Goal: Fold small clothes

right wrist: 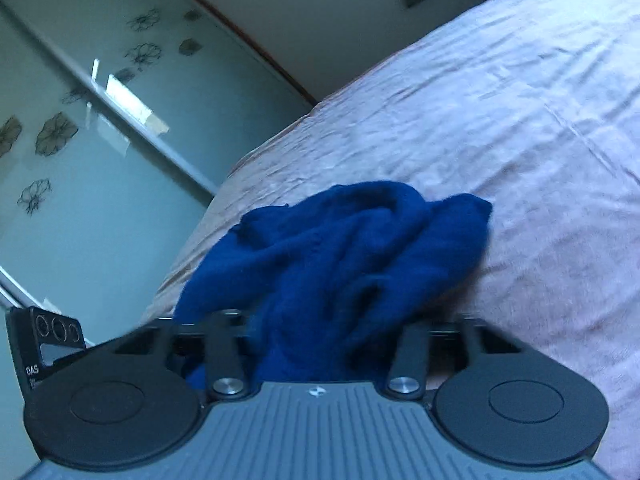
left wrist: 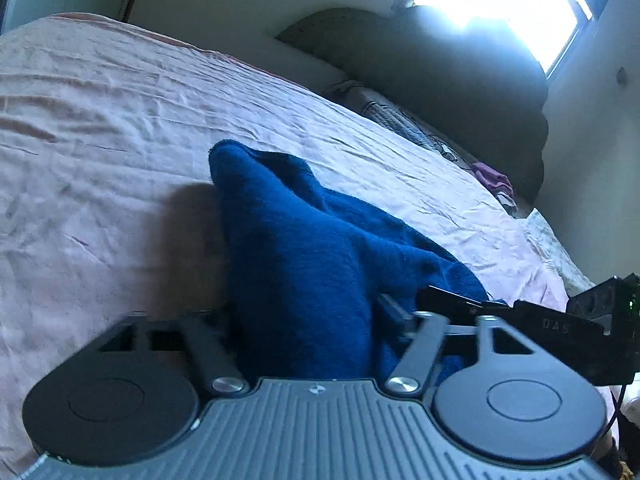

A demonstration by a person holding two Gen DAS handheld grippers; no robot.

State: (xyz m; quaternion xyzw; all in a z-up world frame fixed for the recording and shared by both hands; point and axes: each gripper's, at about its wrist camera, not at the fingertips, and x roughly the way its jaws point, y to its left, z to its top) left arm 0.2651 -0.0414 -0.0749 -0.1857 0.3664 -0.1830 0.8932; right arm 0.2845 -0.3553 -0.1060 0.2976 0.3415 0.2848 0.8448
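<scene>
Blue cloth (left wrist: 304, 240) bunched on the pink bedsheet (left wrist: 100, 128), both grippers at it.

The cloth rises in a crumpled heap between the arms of the left gripper (left wrist: 304, 312) and the right gripper (right wrist: 320, 320); fabric fills each gap, but the fingertips are hidden, so a grasp cannot be told. Beyond the cloth: a dark headboard (left wrist: 460, 80), a bright window (left wrist: 508, 4), and a floral glass wardrobe door (right wrist: 80, 120).

One blue cloth (left wrist: 304, 248) on one pink bedsheet (left wrist: 100, 128); two grippers, left (left wrist: 304, 320) and right (right wrist: 320, 324); one window (left wrist: 504, 4).
</scene>
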